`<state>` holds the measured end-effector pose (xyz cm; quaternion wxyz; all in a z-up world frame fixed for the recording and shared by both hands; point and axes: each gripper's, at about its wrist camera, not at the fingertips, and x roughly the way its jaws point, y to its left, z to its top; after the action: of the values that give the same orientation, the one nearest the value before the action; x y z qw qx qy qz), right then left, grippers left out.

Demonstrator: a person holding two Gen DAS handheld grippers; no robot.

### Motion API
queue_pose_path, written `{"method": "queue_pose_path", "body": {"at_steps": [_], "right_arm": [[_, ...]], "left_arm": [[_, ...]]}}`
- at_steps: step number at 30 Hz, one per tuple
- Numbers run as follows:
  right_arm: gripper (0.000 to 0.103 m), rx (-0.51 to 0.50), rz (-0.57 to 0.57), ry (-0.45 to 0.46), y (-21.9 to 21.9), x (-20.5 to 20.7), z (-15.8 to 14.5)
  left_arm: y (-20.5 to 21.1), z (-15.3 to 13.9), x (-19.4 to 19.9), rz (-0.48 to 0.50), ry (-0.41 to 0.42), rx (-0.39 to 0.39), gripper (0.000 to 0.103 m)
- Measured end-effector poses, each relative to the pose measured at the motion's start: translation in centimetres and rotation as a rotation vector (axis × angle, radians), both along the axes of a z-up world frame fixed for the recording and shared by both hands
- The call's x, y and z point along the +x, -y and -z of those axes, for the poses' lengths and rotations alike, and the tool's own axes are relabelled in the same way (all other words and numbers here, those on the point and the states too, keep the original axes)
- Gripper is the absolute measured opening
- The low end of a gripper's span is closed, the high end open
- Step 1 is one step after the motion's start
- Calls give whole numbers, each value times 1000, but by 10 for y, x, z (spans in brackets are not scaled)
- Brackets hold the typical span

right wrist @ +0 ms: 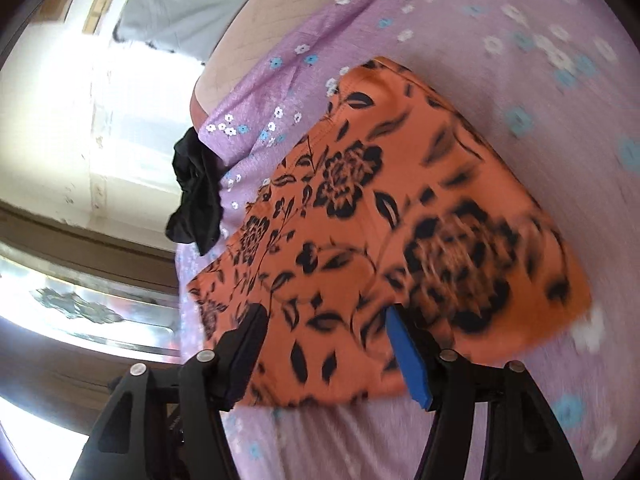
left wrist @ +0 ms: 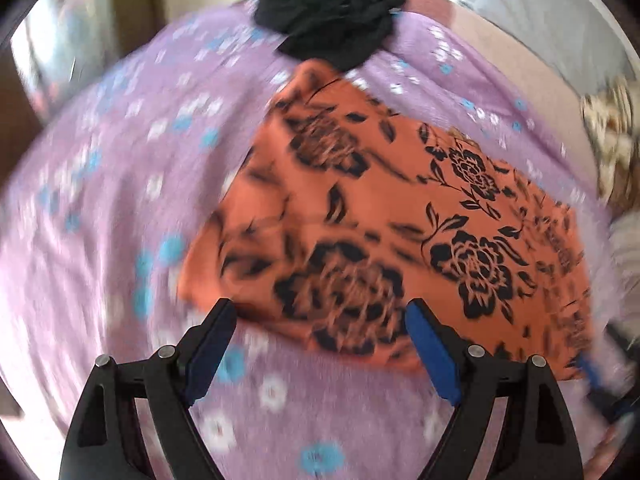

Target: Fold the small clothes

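Note:
An orange garment with black flower print (left wrist: 392,232) lies folded flat on a lilac bedsheet with small flowers (left wrist: 120,200). My left gripper (left wrist: 320,312) is open, its jaws wide apart just over the garment's near edge, holding nothing. In the right wrist view the same orange garment (right wrist: 380,220) fills the middle. My right gripper (right wrist: 326,316) is open over the garment's near edge, with cloth lying between the fingers but not pinched. The right gripper's blue pad also shows at the lower right of the left wrist view (left wrist: 592,372).
A crumpled black garment (left wrist: 332,16) lies at the far edge of the bed, also in the right wrist view (right wrist: 198,196). The lilac sheet (right wrist: 520,80) covers the bed. A bare mattress strip (right wrist: 288,12) and bright wall lie beyond. A patterned cloth (left wrist: 612,136) sits at the right.

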<state>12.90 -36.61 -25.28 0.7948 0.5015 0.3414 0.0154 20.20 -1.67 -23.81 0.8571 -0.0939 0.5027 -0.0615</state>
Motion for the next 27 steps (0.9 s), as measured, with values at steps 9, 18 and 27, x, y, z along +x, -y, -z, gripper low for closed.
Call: {"method": "queue_pose_path", "body": {"at_steps": [9,18,27], "right_arm": [[74,197,75,-77,-9,-38,44],[74,231,192,18,4,-16,52],[73,195,280,148,19,5,47]], "left_arm": [[-24,24,-16,-64,-130,-281,88],[-22,30,33,-173,2,-450,90],[-25,35,42,-193,30,-459,42]]}}
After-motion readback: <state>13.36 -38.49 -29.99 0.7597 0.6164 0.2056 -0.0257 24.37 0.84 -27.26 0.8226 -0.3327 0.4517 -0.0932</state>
